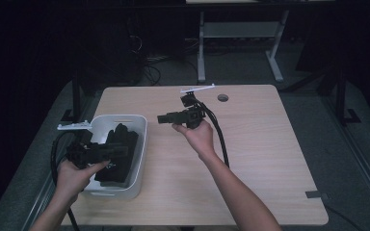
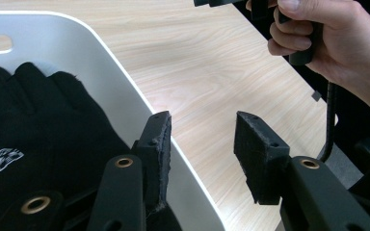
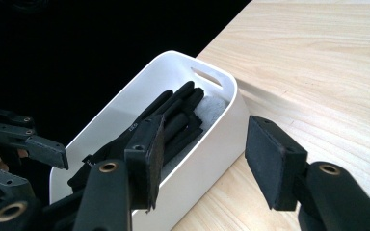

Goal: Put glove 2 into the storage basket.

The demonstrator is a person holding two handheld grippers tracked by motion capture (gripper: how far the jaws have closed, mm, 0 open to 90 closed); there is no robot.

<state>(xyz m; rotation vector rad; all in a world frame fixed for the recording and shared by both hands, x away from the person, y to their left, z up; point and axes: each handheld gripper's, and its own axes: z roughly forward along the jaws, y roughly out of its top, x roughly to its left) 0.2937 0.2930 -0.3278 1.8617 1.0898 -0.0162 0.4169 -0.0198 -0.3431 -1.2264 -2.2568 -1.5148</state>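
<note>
Both claws part-open and empty beside the white bin.
Black gloves fill the bin; left gripper straddles its rim, right gripper hovers beyond, jaws blurred.

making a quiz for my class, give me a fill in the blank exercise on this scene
1. The black gloves lie inside a ____ bin.
2. The bin stands on a ____ table.
3. The jaws of the left gripper stand apart with ____ between them.
4. In the high view the right gripper is over the bare table and points toward the ____.

Missing words: white; wooden; nothing; bin
</note>
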